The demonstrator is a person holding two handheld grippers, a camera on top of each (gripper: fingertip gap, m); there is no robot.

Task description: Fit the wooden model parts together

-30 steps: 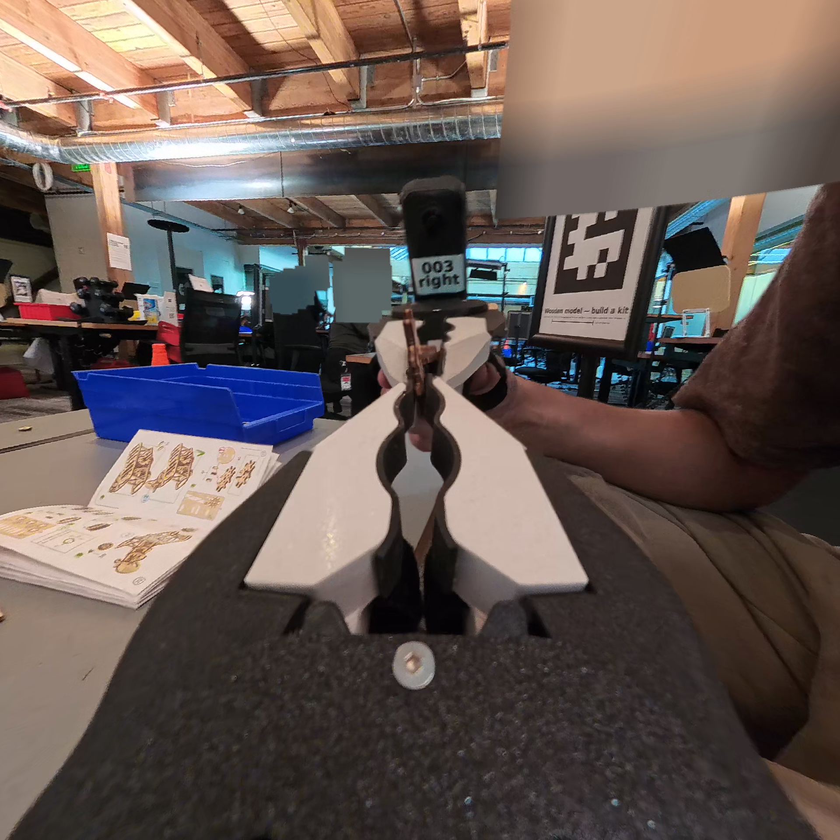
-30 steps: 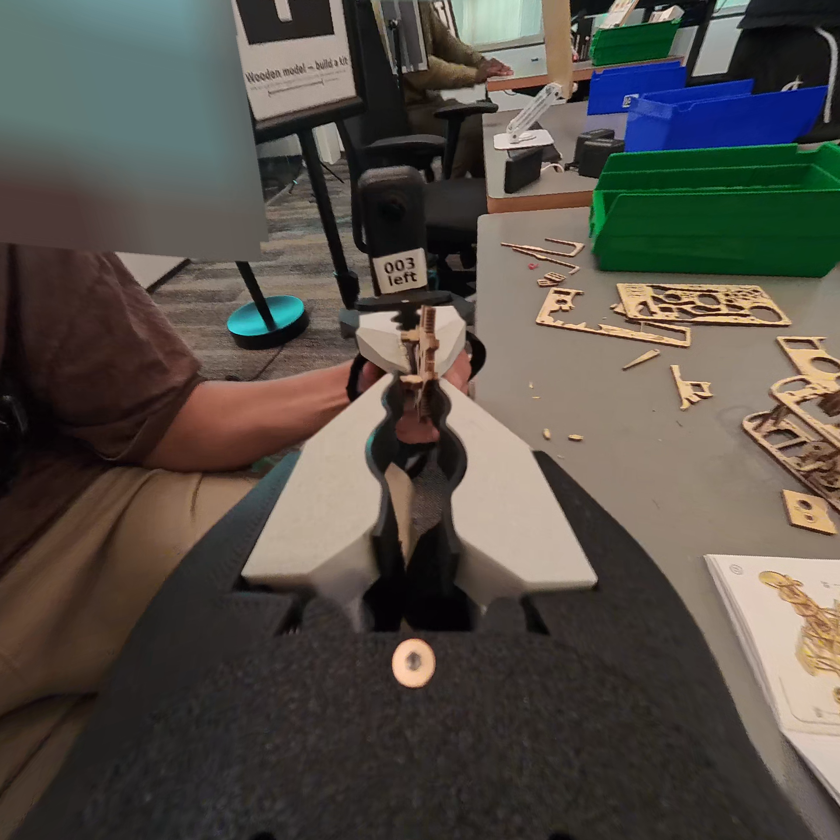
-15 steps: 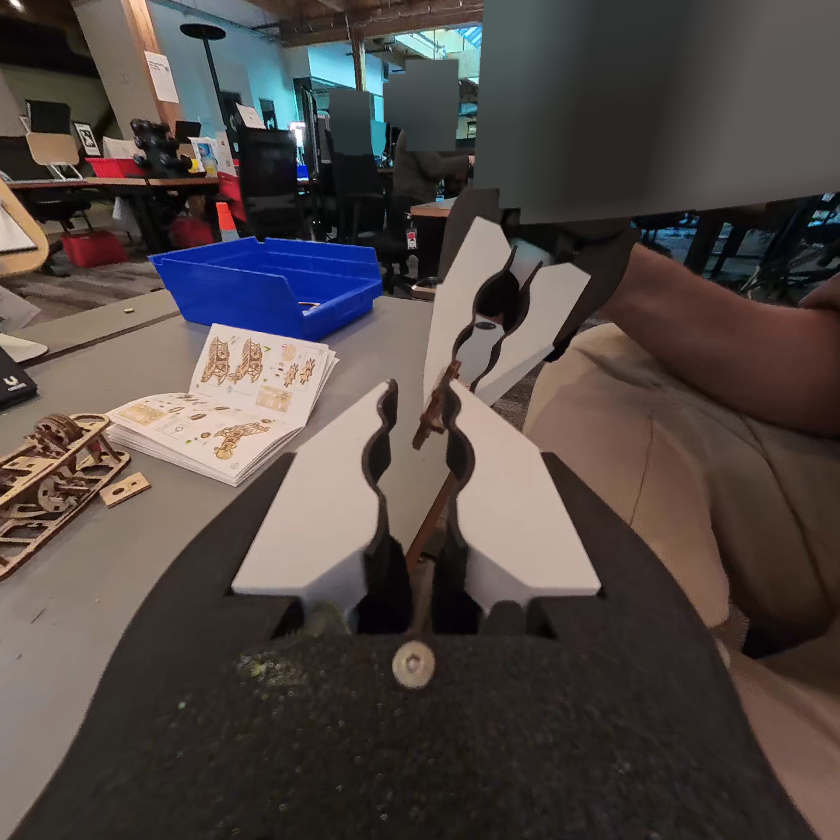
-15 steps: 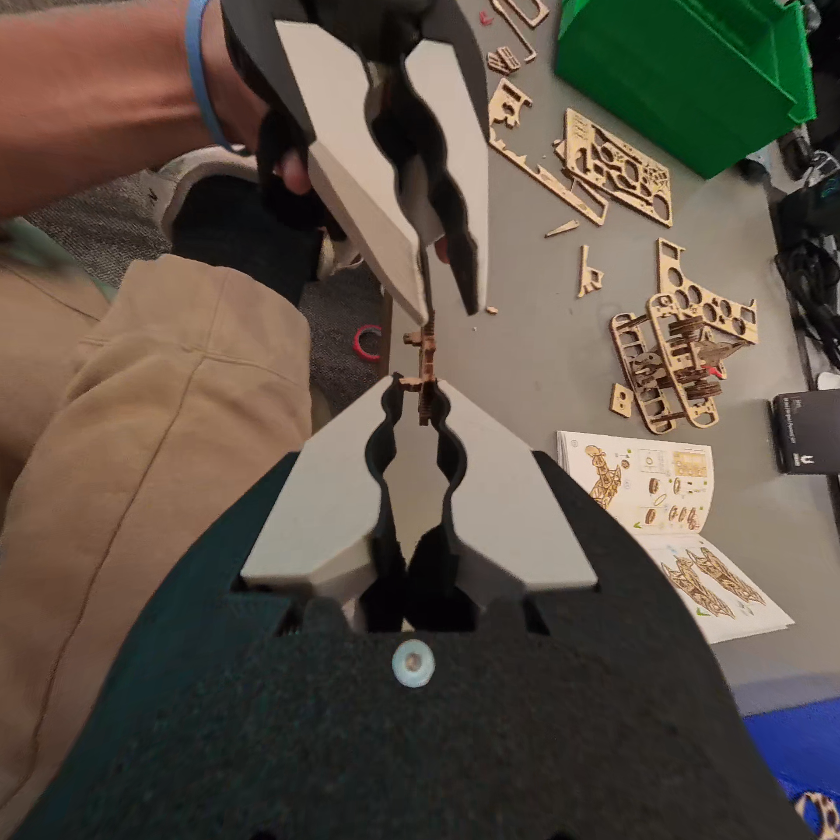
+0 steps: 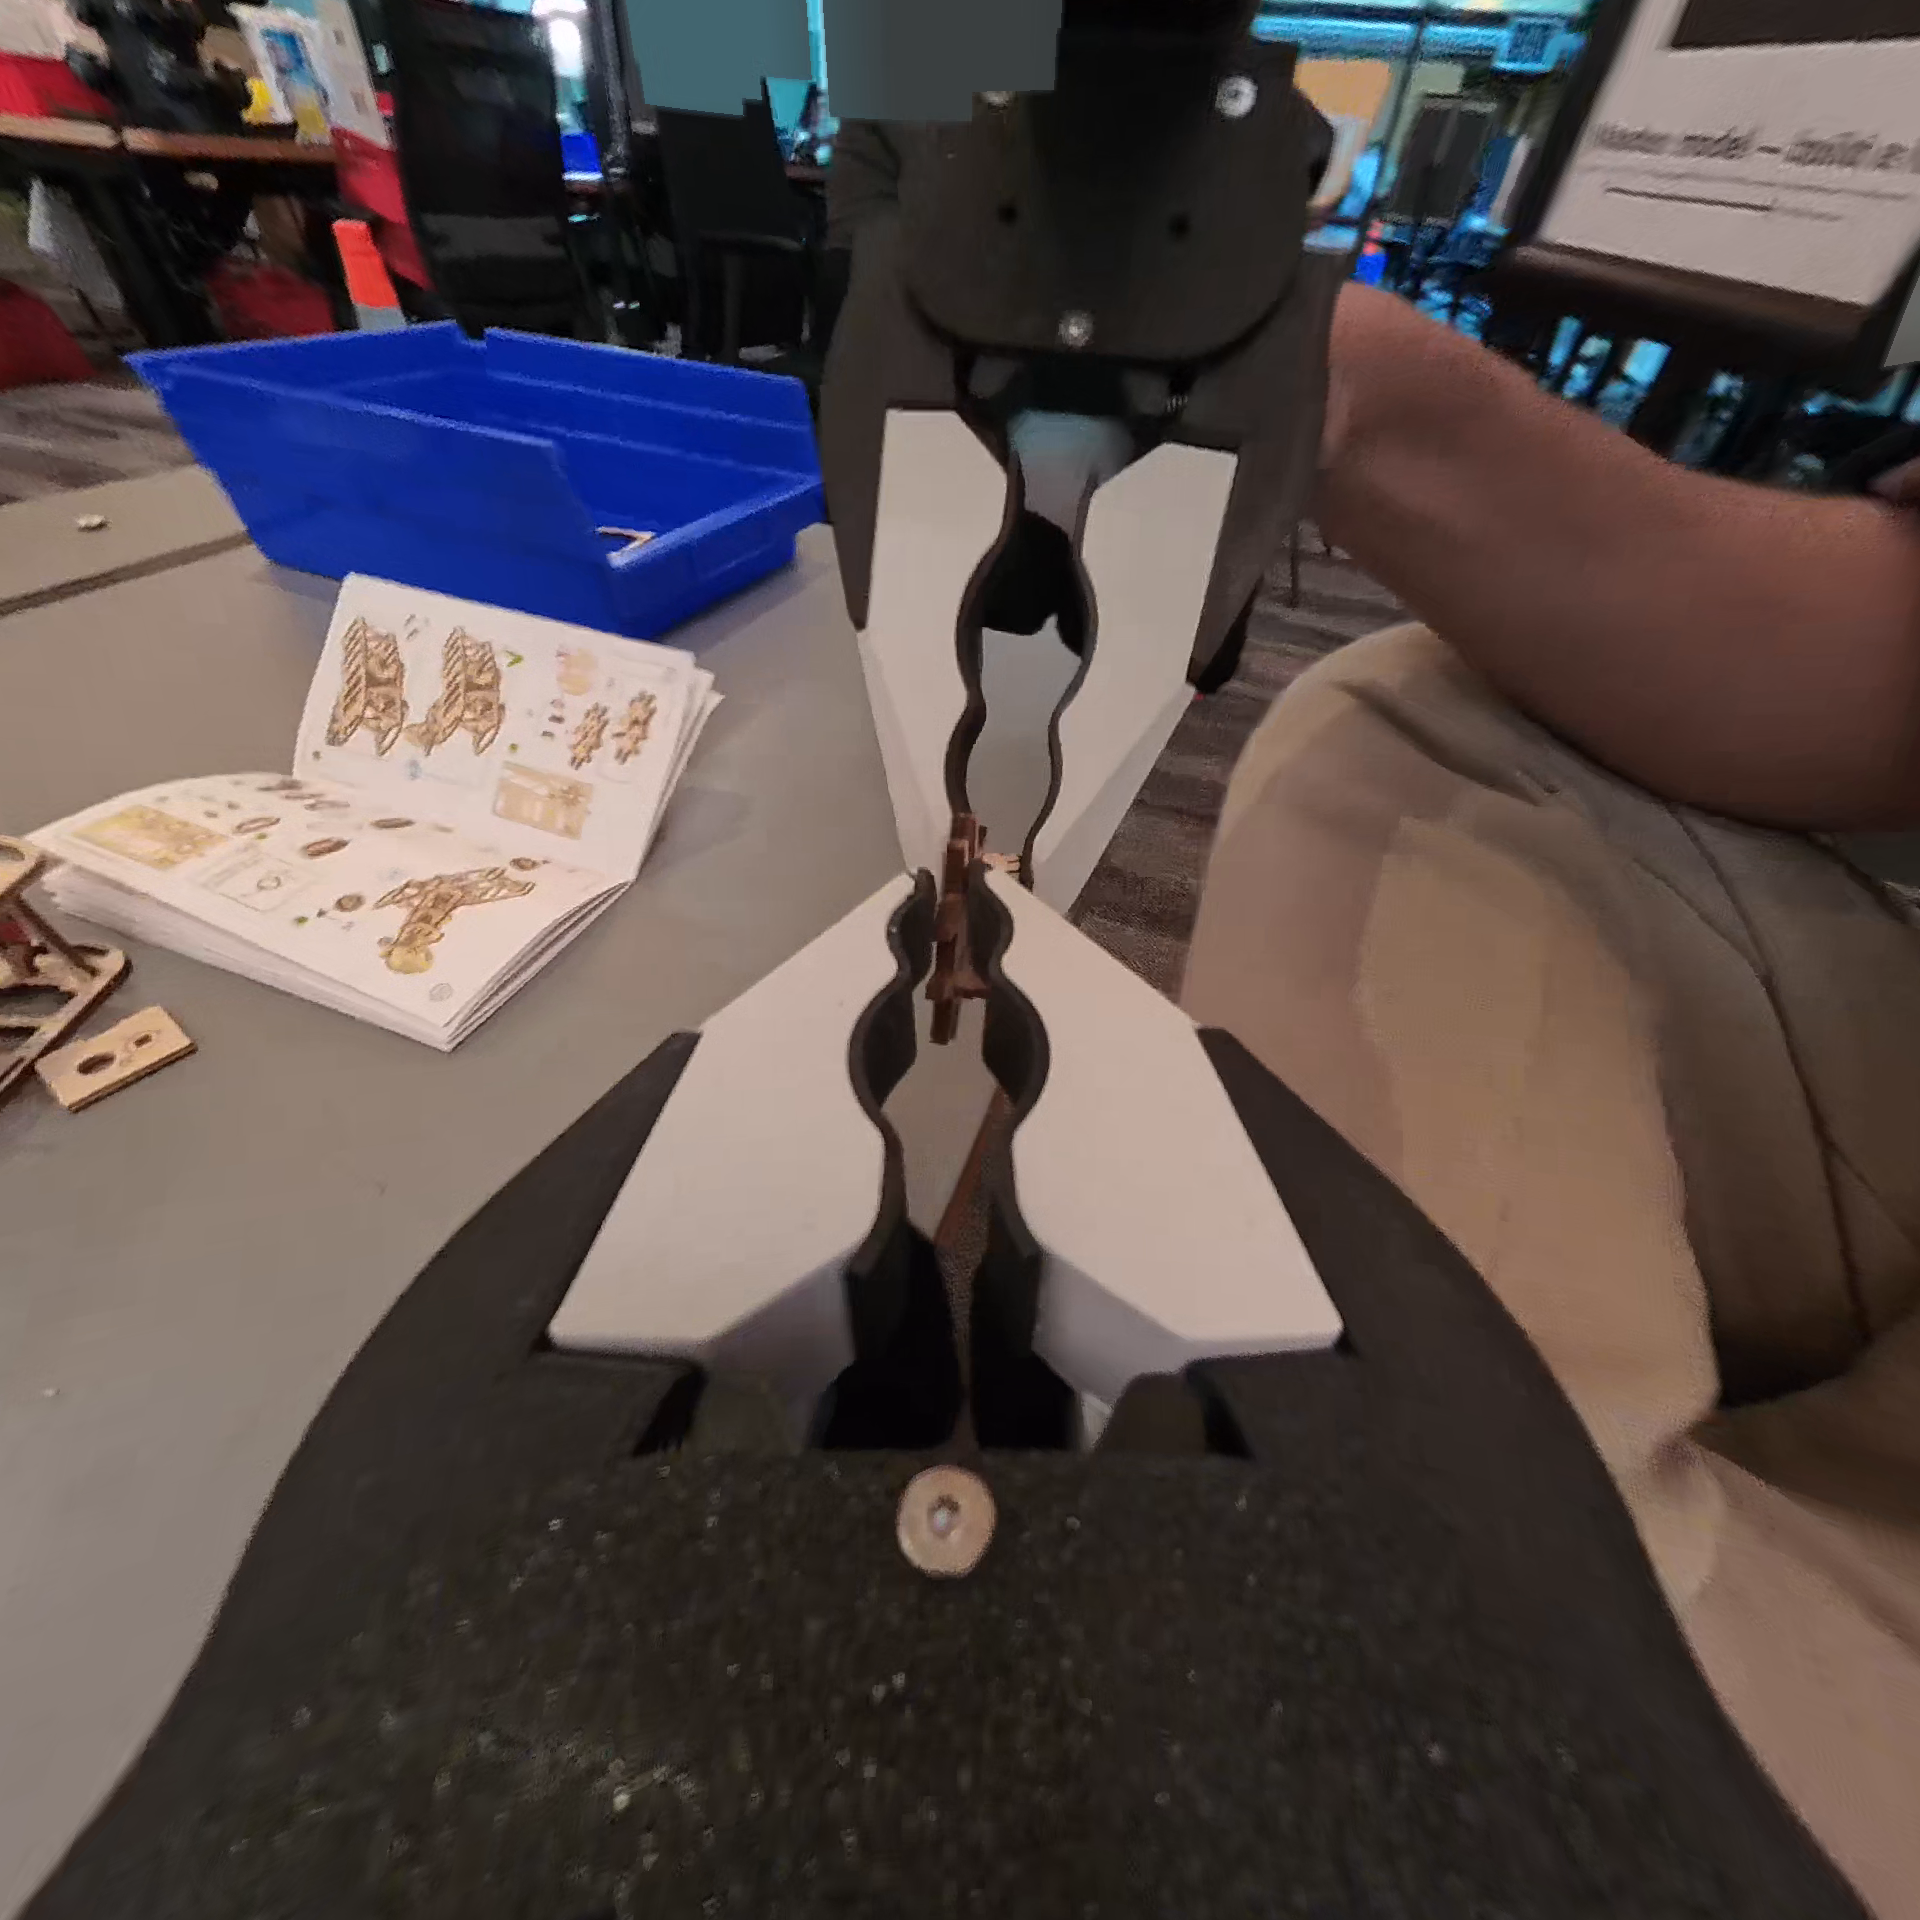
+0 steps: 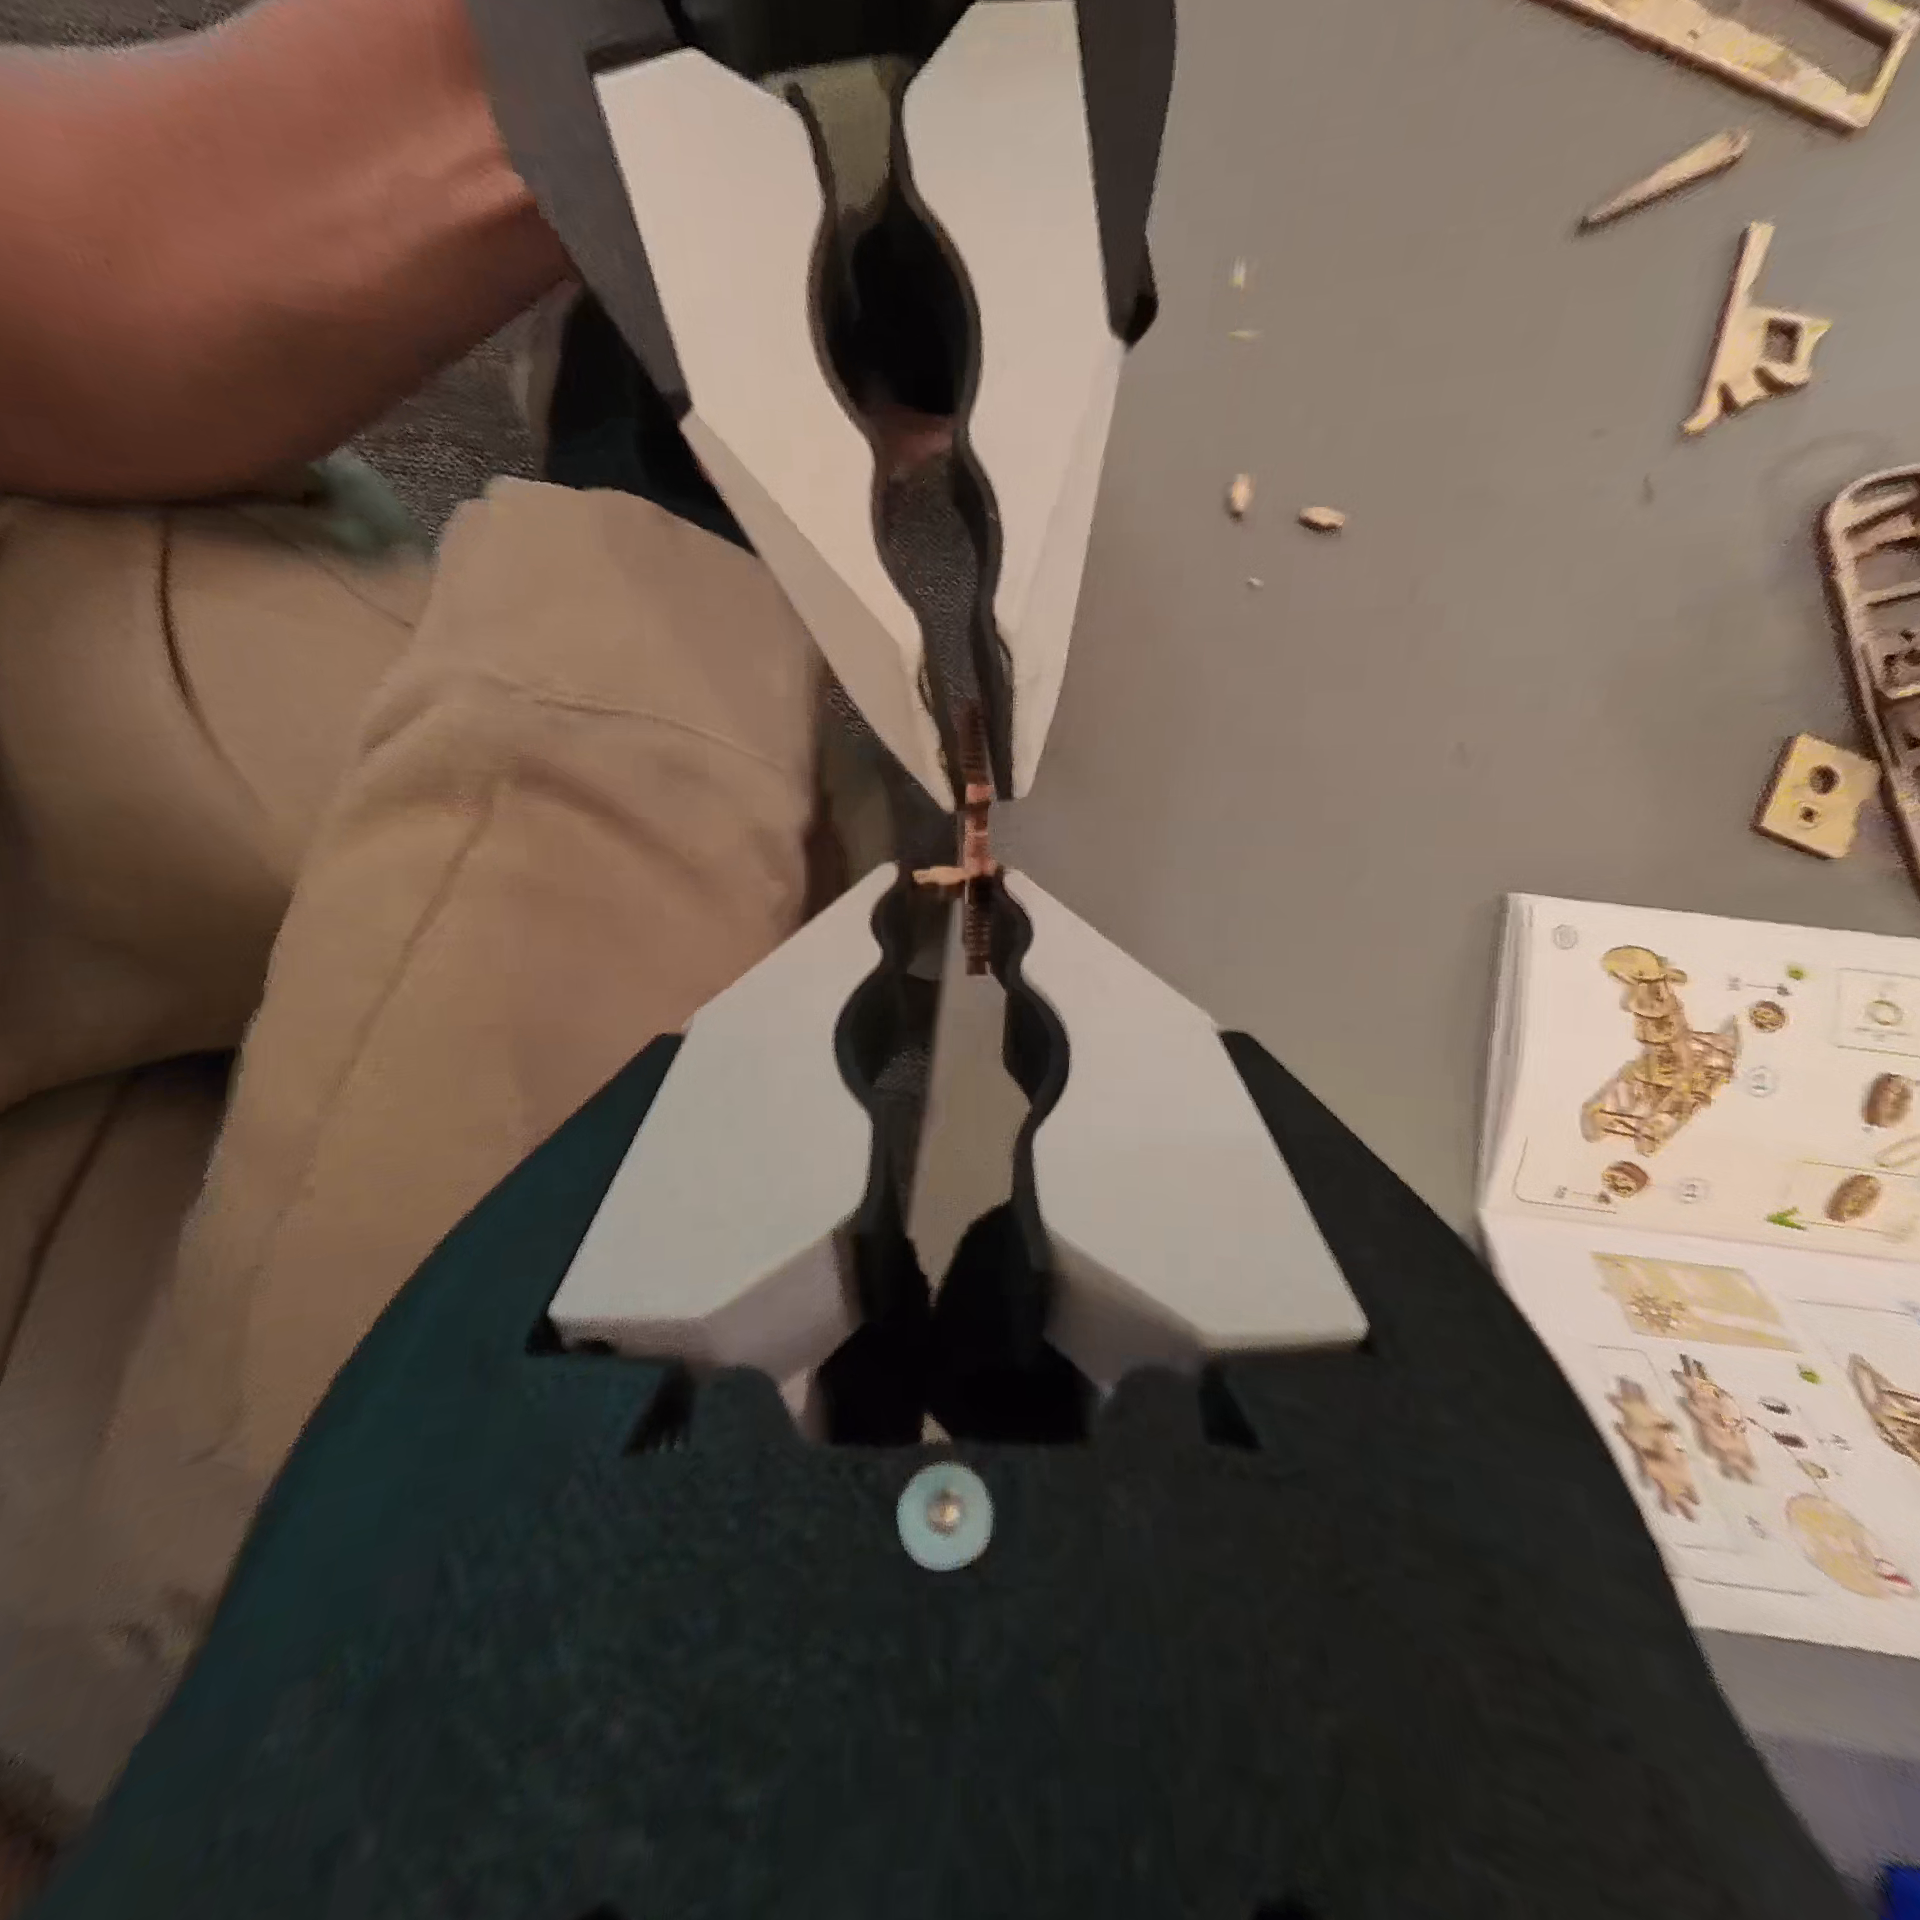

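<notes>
My left gripper (image 5: pixel 952 891) is shut on a small brown wooden part (image 5: pixel 948 951) that stands edge-on between its tips. My right gripper (image 6: pixel 954 891) is shut on a second small wooden part (image 6: pixel 975 930) with a pale cross tab. The two grippers meet tip to tip, and the two parts touch end to end. In the left wrist view the right gripper (image 5: pixel 987 857) comes down from the top. In the right wrist view the left gripper (image 6: pixel 971 795) does the same. Both are held above the table's near edge, over the person's lap.
A grey table (image 6: pixel 1351 644) holds an open instruction booklet (image 5: pixel 416 821), a blue bin (image 5: pixel 499 468), a half-built wooden model (image 6: pixel 1870 623), a small wooden plate (image 6: pixel 1813 810) and loose wooden scraps (image 6: pixel 1756 332). The person's tan trousers (image 5: pixel 1507 1039) are beside the grippers. Left and right tips are no more than a few centimetres apart.
Both grippers have tilted down from level toward the table edge. Half a second ago their tips were apart and askew; now they line up and the parts touch.
</notes>
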